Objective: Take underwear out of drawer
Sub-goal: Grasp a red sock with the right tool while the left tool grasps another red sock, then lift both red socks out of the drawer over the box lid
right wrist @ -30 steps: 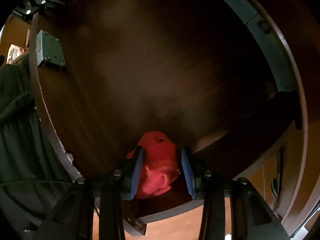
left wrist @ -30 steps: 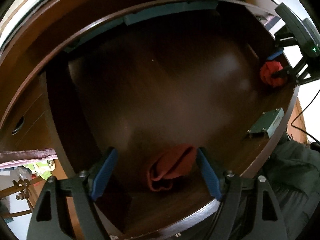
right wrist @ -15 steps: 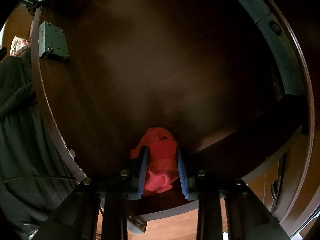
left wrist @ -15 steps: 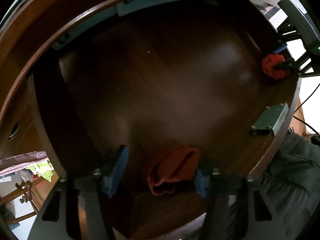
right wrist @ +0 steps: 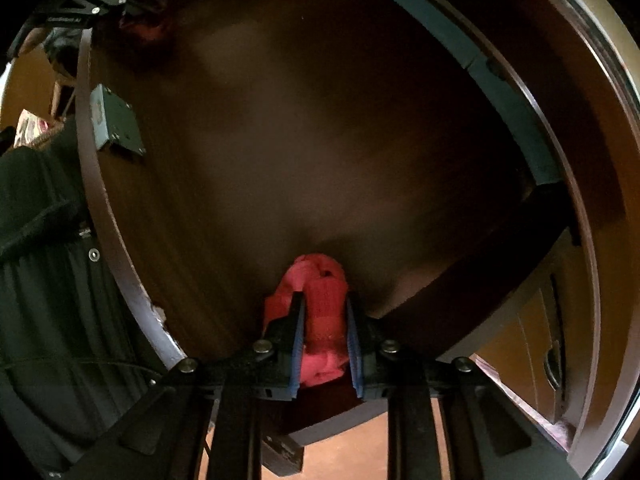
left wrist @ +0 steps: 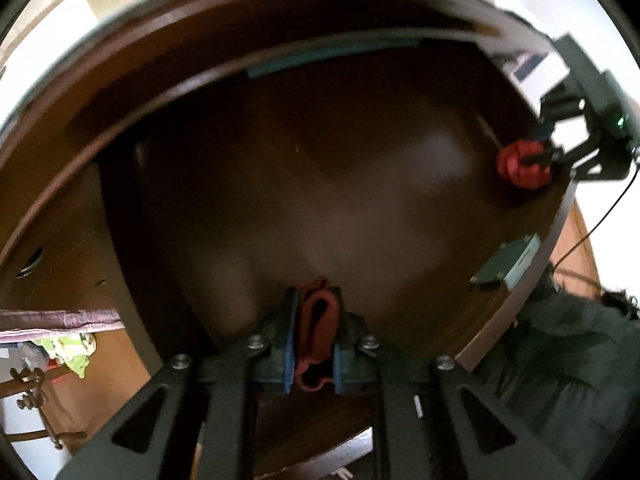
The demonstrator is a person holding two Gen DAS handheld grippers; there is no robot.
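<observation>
The dark wooden drawer [left wrist: 360, 184] [right wrist: 320, 140] lies open below both grippers. My left gripper [left wrist: 315, 299] is shut on a folded rust-red piece of underwear [left wrist: 316, 332], squeezed upright between the blue pads near the drawer's front left. My right gripper [right wrist: 323, 300] has its jaws closing on a bright red bunched piece of underwear [right wrist: 320, 280], and the pads press on its sides. In the left wrist view the right gripper [left wrist: 560, 156] shows at the far right with that red bundle [left wrist: 520, 168]. In the right wrist view the left gripper [right wrist: 132, 4] appears at the top left.
A grey metal plate [left wrist: 508, 264] [right wrist: 116, 128] is fixed inside the drawer's front wall. A teal strip [left wrist: 320, 56] [right wrist: 500, 76] runs along the back. The person's dark clothing [left wrist: 560, 340] [right wrist: 40, 280] is against the front. Loose clothes [left wrist: 68, 344] hang at the left.
My left jaws went from wide apart to pressed on the rust-red underwear. My right jaws narrowed on the bright red piece, which rose slightly off the drawer floor.
</observation>
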